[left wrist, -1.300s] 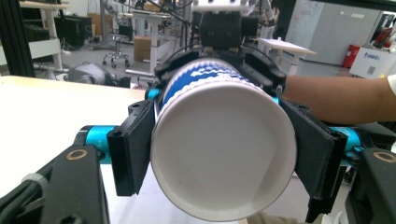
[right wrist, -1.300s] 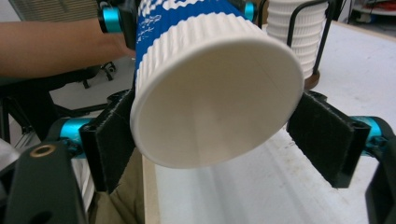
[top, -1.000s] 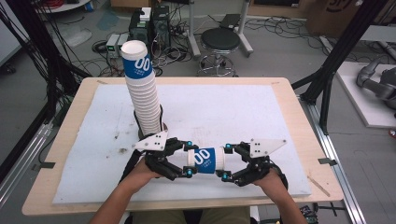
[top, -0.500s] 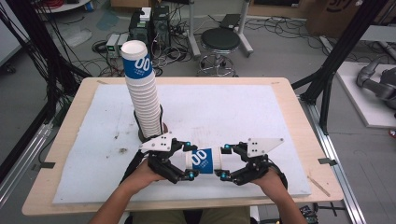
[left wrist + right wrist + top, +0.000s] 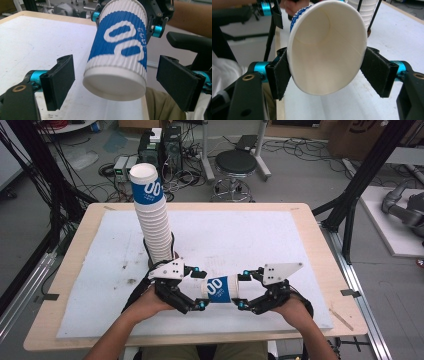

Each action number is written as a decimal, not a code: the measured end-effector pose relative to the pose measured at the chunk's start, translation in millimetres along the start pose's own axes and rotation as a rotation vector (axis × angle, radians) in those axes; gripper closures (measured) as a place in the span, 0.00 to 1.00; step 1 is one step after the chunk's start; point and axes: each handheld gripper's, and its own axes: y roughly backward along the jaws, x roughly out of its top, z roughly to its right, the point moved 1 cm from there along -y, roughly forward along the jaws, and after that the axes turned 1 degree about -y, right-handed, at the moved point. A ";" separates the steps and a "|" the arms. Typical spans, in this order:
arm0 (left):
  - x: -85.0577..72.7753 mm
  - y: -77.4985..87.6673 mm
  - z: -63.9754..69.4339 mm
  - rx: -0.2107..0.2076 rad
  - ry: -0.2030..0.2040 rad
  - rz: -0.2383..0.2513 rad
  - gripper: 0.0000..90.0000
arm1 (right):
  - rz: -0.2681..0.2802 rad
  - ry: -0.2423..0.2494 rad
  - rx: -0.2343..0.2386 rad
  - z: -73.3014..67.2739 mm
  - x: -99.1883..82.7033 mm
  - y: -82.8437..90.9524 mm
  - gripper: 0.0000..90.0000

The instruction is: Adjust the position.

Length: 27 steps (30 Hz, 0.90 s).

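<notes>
**Cup changes hands over the table's near edge**

The left gripper has just been opening; its jaws stand wide, clear of the paper cup between them. The right gripper pinches the rim. Best back the left straight off. The right gripper view reveals the cup's empty inside; the high view shows the cup stack.

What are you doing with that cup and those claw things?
A person at a table holds a claw-like gripper in each hand. The right gripper is squeezing the rim of a blue and white paper cup, held sideways above the table. The left gripper has just been opening; its pads stand apart from the cup's bottom end between them. A tall stack of the same cups stands behind.
</notes>
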 end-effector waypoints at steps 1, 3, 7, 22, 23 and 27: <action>1.2 0.1 -0.3 -0.001 -0.006 -0.007 0.17 | -0.018 0.011 -0.001 -0.2 3.0 -0.7 0.31; 4.6 -0.4 -0.8 -0.001 -0.015 -0.030 0.17 | -0.047 0.032 -0.001 0.0 7.5 -1.4 0.31; 9.1 -0.7 -1.6 -0.002 -0.027 -0.066 0.17 | -0.107 0.075 -0.003 0.2 17.3 -4.9 0.31; 18.0 -10.4 -3.4 -0.017 -0.055 -0.192 0.18 | -0.258 0.182 -0.005 -0.7 46.7 -11.0 0.30; 18.9 -11.8 -3.9 -0.015 -0.055 -0.202 0.18 | -0.269 0.187 -0.005 -1.0 48.6 -11.6 0.30; 21.1 -15.9 -5.7 -0.019 -0.049 -0.237 0.18 | -0.317 0.208 0.000 -1.9 55.3 -13.9 0.30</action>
